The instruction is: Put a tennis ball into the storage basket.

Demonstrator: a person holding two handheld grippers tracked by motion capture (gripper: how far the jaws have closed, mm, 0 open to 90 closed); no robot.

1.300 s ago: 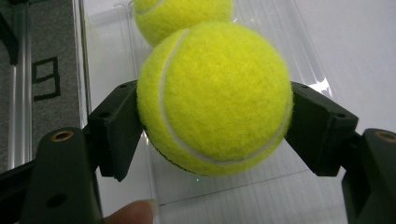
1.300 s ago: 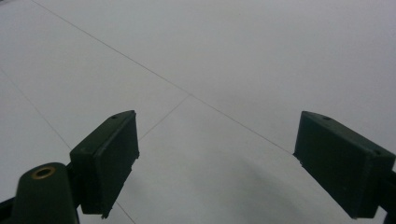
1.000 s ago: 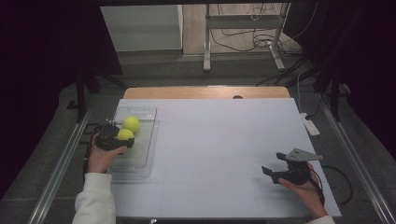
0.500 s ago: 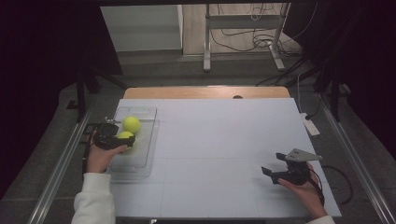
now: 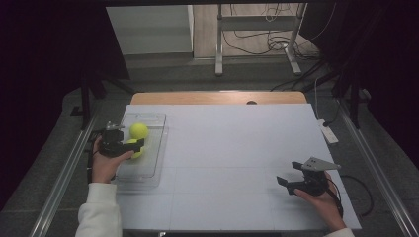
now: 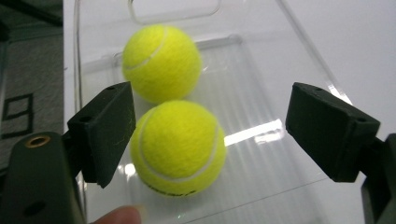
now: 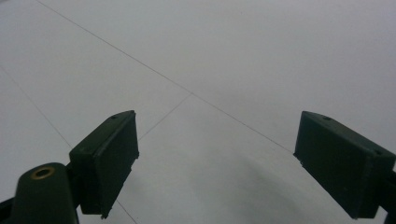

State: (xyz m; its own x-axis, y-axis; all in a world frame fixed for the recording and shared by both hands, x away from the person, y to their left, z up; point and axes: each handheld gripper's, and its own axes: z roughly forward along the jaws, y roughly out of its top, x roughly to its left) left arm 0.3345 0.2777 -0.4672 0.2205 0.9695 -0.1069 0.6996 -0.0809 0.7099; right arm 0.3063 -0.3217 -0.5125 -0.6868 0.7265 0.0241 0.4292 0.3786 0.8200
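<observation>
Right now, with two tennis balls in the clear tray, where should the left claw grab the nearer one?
Grip the nearer tennis ball across its widest middle, coming from the tray's open near end as the left claw already points. It's round, so any diameter works, but the second ball touches its far side. The jaws have just opened; re-centre first, one pad sits tight against it.

2 yellow-green tennis balls sit in a clear plastic tray [image 6: 299, 51]: the near ball [image 6: 177, 147] between the open jaws, against one pad; the far ball [image 6: 161, 63] beyond, seemingly touching it.
</observation>
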